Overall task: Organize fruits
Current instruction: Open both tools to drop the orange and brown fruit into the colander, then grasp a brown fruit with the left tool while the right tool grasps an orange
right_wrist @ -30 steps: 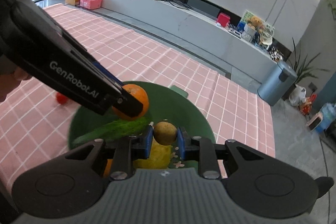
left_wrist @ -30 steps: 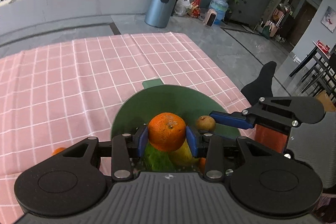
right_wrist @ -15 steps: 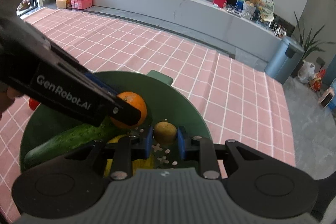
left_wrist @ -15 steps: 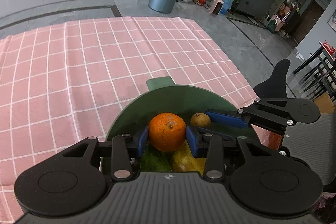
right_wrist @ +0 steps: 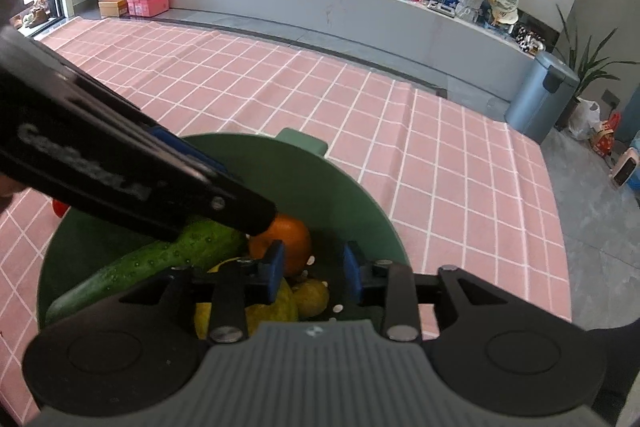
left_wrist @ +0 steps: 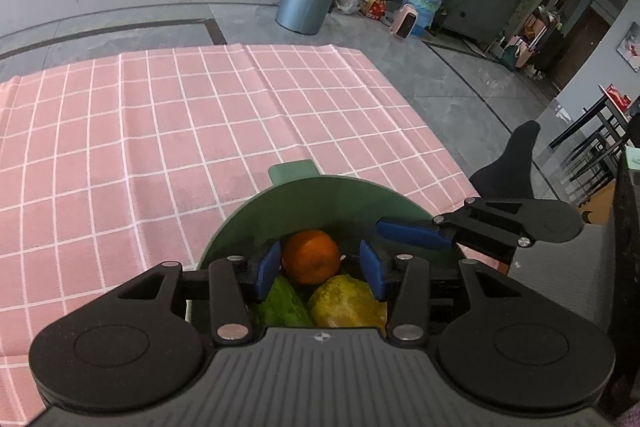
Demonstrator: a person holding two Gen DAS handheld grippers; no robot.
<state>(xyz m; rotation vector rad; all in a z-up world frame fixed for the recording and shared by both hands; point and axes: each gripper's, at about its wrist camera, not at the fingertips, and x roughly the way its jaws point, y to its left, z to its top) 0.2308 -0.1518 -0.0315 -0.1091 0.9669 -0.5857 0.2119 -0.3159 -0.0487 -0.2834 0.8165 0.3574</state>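
Both grippers were mid-release over the green bowl (left_wrist: pixel 320 195): left gripper (left_wrist: pixel 320 269) opening, orange (left_wrist: pixel 310 257) loose between its pads; right gripper (right_wrist: pixel 314 269) opening at 3 o'clock, empty. Next I'd back out and grab leftover fruit.

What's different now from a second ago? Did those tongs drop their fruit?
Yes. The left tongs are opening and have let go of the orange, now lying in the green bowl. The right tongs are opening too; their small brown fruit has dropped in beside the yellow fruit. The cucumber, bowl and pink cloth stayed put.
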